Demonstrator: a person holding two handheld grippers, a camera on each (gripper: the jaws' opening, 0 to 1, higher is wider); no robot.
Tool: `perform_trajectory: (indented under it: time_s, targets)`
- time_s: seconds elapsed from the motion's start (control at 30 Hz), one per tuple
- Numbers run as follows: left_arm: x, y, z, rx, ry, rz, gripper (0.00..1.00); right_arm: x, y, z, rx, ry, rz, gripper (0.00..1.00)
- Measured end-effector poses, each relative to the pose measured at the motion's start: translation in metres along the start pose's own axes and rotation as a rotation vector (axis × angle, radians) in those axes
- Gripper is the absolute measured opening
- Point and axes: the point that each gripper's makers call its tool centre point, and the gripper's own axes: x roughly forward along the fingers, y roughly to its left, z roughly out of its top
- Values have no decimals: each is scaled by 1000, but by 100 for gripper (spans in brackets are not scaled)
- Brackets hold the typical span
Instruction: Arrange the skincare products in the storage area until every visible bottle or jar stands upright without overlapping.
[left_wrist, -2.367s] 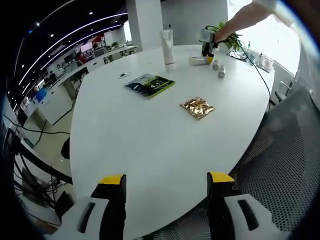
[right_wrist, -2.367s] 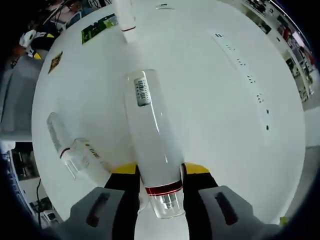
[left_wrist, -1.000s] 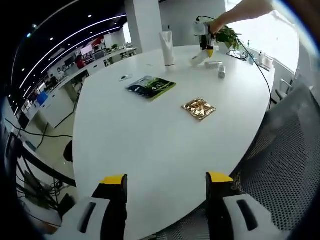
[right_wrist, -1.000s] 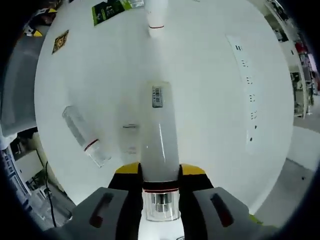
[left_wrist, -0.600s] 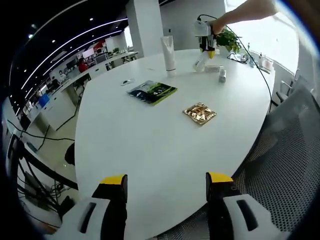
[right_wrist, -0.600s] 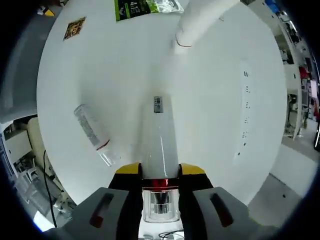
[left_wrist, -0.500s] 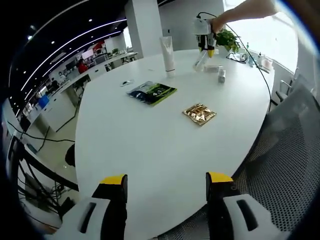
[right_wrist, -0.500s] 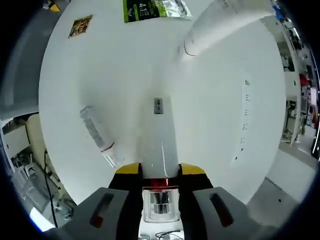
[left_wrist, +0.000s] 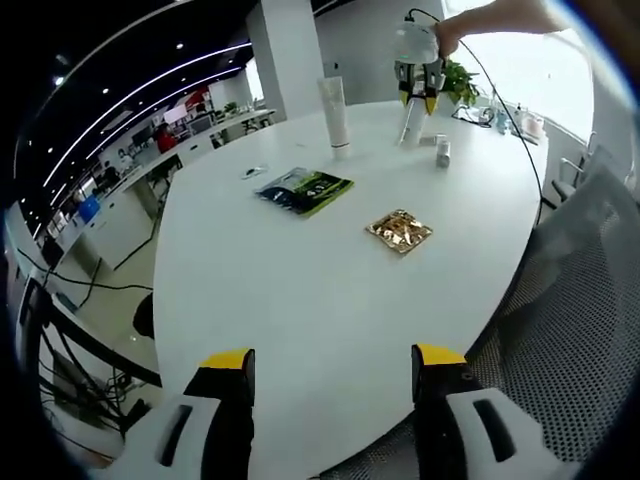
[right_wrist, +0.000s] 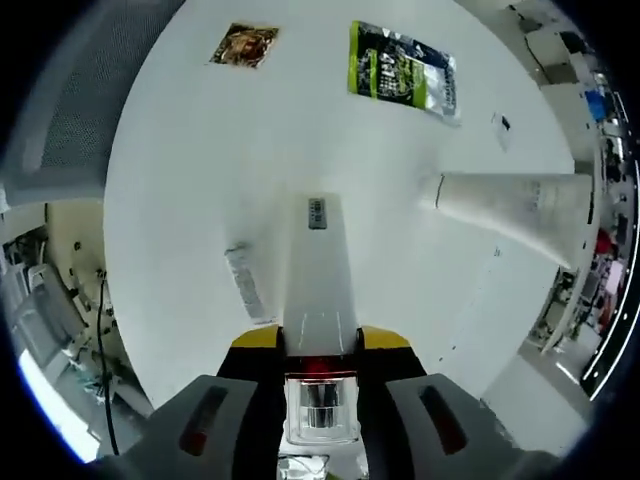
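In the left gripper view the left gripper (left_wrist: 330, 370) hangs with jaws wide apart over the near edge of the white table (left_wrist: 300, 290). The right gripper (right_wrist: 320, 345) clamps the frosted bottle (right_wrist: 318, 270) just below its cap — long axis running straight out along the jaws, base toward the table, beside a small clear bottle (right_wrist: 243, 282) and a white tube (right_wrist: 510, 212).

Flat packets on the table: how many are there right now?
2. A green and black packet lies towards the tall white tube; a gold foil packet lies nearer the left tool. More could be hidden beyond the views.
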Motion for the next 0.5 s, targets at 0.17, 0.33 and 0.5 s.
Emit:
perform_trajectory:
  time_s: [0.17, 0.33, 0.5]
  targets:
    - [-4, -2, 10, 48, -36, 13, 65, -10, 11, 13, -97, 15, -14, 23]
    - [-6, -4, 19, 86, -61, 35, 65, -19, 24, 28, -159, 5, -22, 23]
    - [-16, -8, 53, 217, -156, 88, 57, -26, 36, 50, -237, -2, -42, 23]
